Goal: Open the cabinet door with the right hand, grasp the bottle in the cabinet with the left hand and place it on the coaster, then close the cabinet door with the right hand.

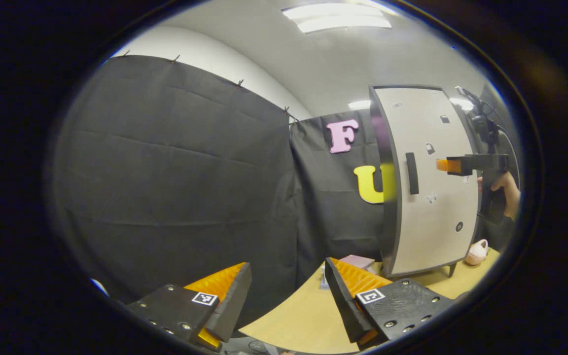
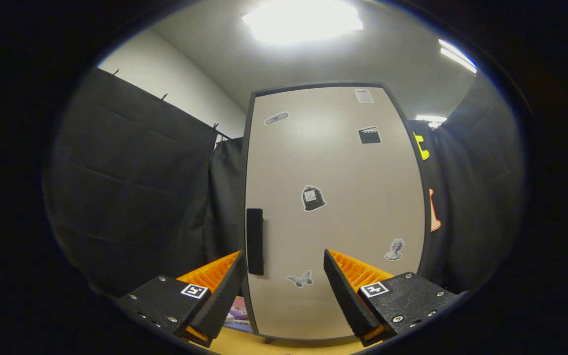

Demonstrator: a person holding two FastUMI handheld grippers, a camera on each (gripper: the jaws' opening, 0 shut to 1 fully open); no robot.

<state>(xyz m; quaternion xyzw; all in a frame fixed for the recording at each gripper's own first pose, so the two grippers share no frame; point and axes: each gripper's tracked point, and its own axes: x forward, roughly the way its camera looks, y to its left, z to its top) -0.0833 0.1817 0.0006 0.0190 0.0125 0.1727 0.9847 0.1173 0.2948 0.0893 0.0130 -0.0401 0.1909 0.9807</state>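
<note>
Left tool (image 1: pixel 288 291): held wide apart, nothing between its fingers, above the surface (image 1: pixel 303 315).
Right tool (image 2: pixel 284 283): held wide, facing the cabinet door (image 2: pixel 333 207), near its handle (image 2: pixel 255 241).
Cabinet door: seen shut; bottle hidden.

Left gripper view: set low over the table (image 1: pixel 308 315), well back from the cabinet (image 1: pixel 429 182), facing the booth's black wall, with the cabinet off to the right of frame and seen at a slant. Own fingers (image 1: pixel 225 291) at the bottom edge; right gripper (image 1: pixel 449 165) farther off, level with the door. Right gripper view: set close before the cabinet door (image 2: pixel 333 212), facing it nearly square on, tilted slightly upward so the ceiling light tops the frame. Handle (image 2: pixel 255 241) just above the left finger (image 2: pixel 215 291). Shared by both: door, handle, stickers, wall, a strip of table.
</note>
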